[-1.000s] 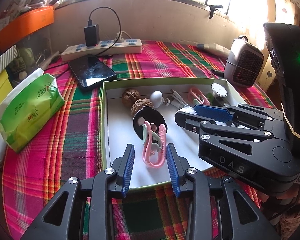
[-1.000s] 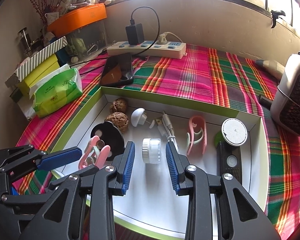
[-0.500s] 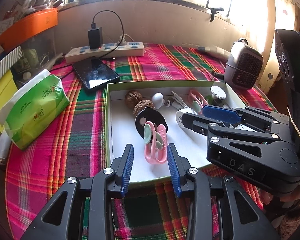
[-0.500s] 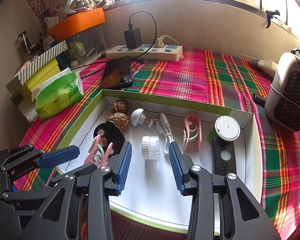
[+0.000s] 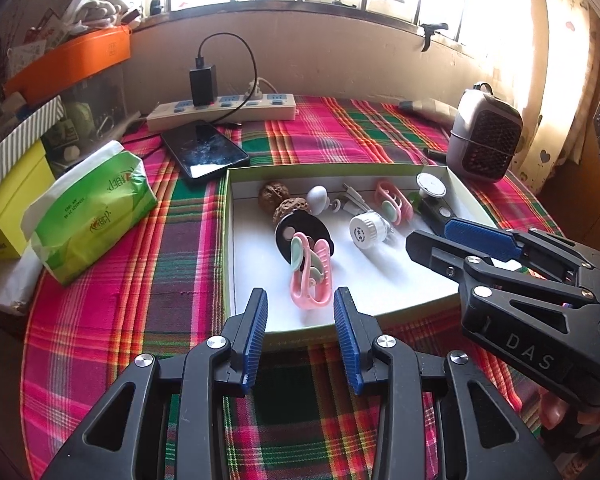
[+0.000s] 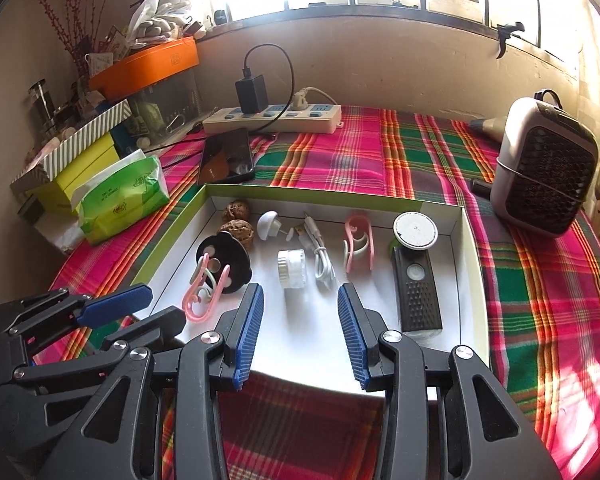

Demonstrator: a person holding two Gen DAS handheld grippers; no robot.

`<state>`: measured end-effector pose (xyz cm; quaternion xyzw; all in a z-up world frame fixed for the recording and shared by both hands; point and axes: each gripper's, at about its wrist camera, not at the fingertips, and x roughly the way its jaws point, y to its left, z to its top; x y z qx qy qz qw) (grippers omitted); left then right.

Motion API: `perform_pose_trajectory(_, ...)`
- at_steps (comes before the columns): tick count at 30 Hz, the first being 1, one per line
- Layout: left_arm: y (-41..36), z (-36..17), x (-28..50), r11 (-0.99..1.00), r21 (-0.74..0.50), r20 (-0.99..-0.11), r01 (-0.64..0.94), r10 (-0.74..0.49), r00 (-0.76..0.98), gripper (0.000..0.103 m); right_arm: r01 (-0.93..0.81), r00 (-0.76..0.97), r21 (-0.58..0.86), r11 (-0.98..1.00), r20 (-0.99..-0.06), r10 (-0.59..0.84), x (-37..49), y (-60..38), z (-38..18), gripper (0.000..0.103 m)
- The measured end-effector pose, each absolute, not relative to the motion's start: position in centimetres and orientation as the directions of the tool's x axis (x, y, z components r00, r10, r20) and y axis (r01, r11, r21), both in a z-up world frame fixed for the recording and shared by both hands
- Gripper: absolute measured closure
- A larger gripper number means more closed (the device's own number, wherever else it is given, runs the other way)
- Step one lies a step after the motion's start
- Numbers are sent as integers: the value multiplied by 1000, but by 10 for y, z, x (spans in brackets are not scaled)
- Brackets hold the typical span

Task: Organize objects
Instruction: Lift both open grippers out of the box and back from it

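Observation:
A shallow white box with green walls (image 5: 228, 240) (image 6: 172, 220) lies on the plaid cloth. It holds two walnuts (image 5: 274, 196), a black disc (image 6: 224, 260), a pink clip (image 5: 312, 276) (image 6: 204, 292), a white round cap (image 5: 366, 232) (image 6: 292, 268), a white cable (image 6: 320, 252), a second pink clip (image 6: 358, 244), a white puck (image 6: 415, 230) and a black remote (image 6: 418, 296). My left gripper (image 5: 300, 320) is open and empty, over the box's near edge just short of the pink clip. My right gripper (image 6: 300, 320) is open and empty, short of the white cap.
A phone (image 5: 204, 152) and a power strip (image 5: 220, 108) lie behind the box. A green tissue pack (image 5: 88, 216) and yellow boxes (image 5: 8, 200) stand at the left. A small grey heater (image 6: 544, 176) stands at the right. The cloth's front edge is near me.
Both grippers have pulled back toward me and risen a little, so the box looks smaller. Both stay open. The objects in the box have not moved.

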<state>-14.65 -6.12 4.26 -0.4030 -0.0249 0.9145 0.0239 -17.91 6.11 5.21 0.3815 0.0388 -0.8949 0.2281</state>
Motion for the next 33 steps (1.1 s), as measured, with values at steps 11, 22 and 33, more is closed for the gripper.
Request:
perform_pose_trajectory(11, -54, 47, -126, -998, -57, -723, -24, 58, -688, 70, 413, -638, 104, -905, -675, -370, -148, 74, 58, 63)
perform_pose_trajectory(22, -46, 40, -105, -998, -55, -731, -20, 54, -680, 70, 380, -642, 93, -920, -690, -335, -126, 85, 48, 63)
perform_pose_trajectory(33, -40, 22, -85, -999, -48, -757, -16, 47, -652, 70, 349, -611, 77, -934, -737, -289, -108, 95, 26, 63)
